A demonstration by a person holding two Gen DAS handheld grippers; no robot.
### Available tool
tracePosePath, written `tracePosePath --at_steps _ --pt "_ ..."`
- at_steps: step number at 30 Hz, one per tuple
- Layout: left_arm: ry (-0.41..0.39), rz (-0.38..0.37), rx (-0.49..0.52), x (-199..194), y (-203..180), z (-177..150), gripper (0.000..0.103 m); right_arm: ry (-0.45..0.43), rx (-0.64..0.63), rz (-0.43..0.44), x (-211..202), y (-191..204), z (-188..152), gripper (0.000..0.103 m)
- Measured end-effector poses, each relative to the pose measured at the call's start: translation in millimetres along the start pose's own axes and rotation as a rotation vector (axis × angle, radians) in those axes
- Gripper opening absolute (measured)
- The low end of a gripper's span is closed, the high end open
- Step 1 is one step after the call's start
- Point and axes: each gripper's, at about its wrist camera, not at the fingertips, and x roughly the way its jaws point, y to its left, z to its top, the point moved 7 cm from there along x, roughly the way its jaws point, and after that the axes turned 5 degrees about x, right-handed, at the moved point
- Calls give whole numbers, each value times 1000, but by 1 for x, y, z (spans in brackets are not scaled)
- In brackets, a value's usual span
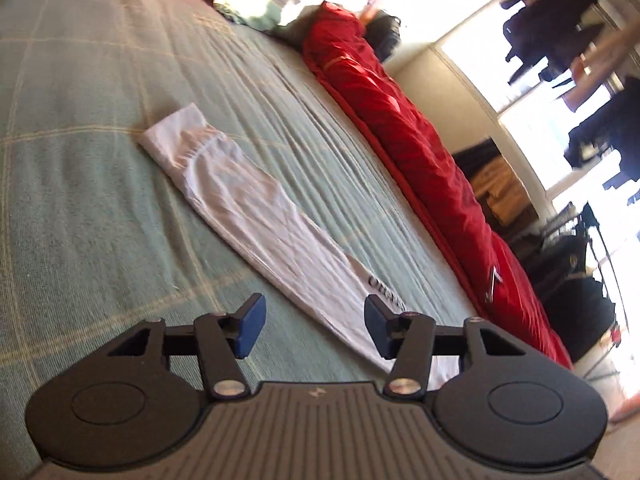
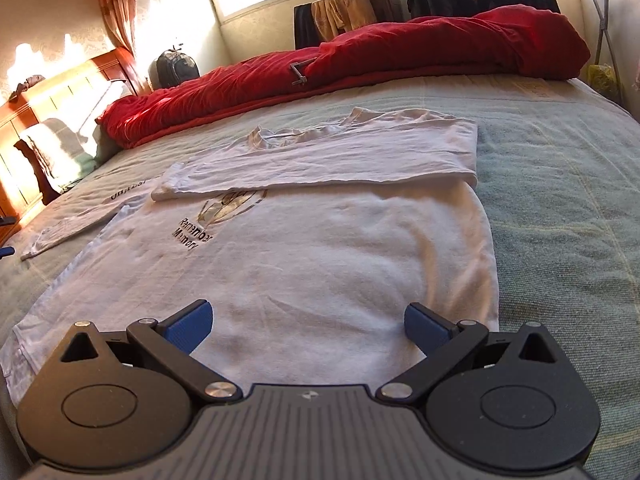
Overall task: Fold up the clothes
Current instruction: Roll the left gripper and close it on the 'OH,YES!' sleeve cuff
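Read on chest of white T-shirt (image 2: 280,272), upside down in right wrist view: "Remember Memory", black, beneath gold emblem (image 2: 232,206). Noted on outstretched sleeve (image 1: 248,216): partial black lettering (image 1: 386,294), beginning "UN", remainder illegible.

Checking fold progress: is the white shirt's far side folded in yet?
Yes. The white shirt's far side lies doubled over its printed front; the other sleeve lies spread flat.

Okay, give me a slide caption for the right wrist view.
Open right gripper hovers over a half-folded white shirt on a green bedspread, red duvet behind.
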Motion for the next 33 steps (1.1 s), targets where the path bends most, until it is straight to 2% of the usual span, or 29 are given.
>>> tracePosePath --at_steps 3,7,9,19,26,31,33 --pt "-34 30 -69 16 27 11 52 0 -42 -26 4 4 -3 103" --pt "-22 104 -128 43 56 13 52 -2 -57 -45 8 5 -2 103" --pt "-27 122 -156 56 67 15 48 -4 -60 -47 10 5 -2 103" --pt "-87 122 -156 82 83 47 47 -11 -105 -77 19 8 -3 103" --pt "-139 87 -207 84 90 61 48 -18 -110 -77 22 7 -3 103" --pt "-125 43 -207 87 83 57 48 -19 -112 -77 22 7 -3 103" --pt "-126 49 -202 91 81 60 48 -19 -115 -80 22 8 -4 103"
